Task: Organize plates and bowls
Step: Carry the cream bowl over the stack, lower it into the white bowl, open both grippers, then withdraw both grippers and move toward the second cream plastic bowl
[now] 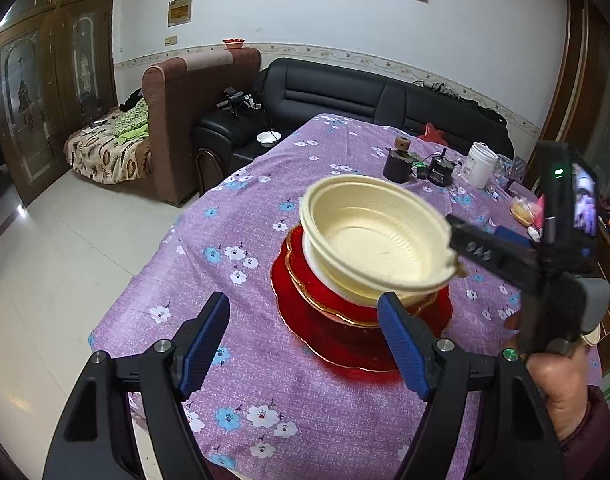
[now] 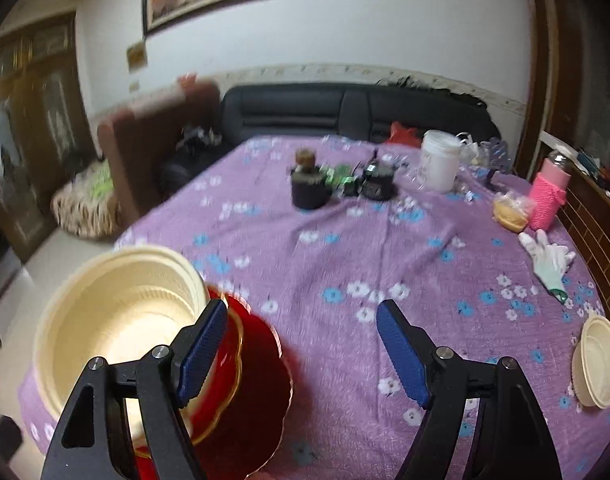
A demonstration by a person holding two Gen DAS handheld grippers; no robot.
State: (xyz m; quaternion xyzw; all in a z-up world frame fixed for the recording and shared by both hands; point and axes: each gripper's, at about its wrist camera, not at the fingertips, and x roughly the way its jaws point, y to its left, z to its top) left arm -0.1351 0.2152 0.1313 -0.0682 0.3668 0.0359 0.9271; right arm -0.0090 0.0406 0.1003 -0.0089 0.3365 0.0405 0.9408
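Observation:
A stack stands on the purple floral tablecloth: a large red plate, a smaller gold-rimmed red plate, and cream bowls, the top cream bowl tilted. The stack also shows at the lower left of the right wrist view. My left gripper is open and empty just in front of the stack. My right gripper is open and empty; its body shows beside the top bowl's right rim. Another cream bowl sits at the table's right edge.
At the table's far side stand a dark jar with a cork, a small black device, a white tub, a pink bottle, a bagged bun and a white glove. A black sofa lies beyond.

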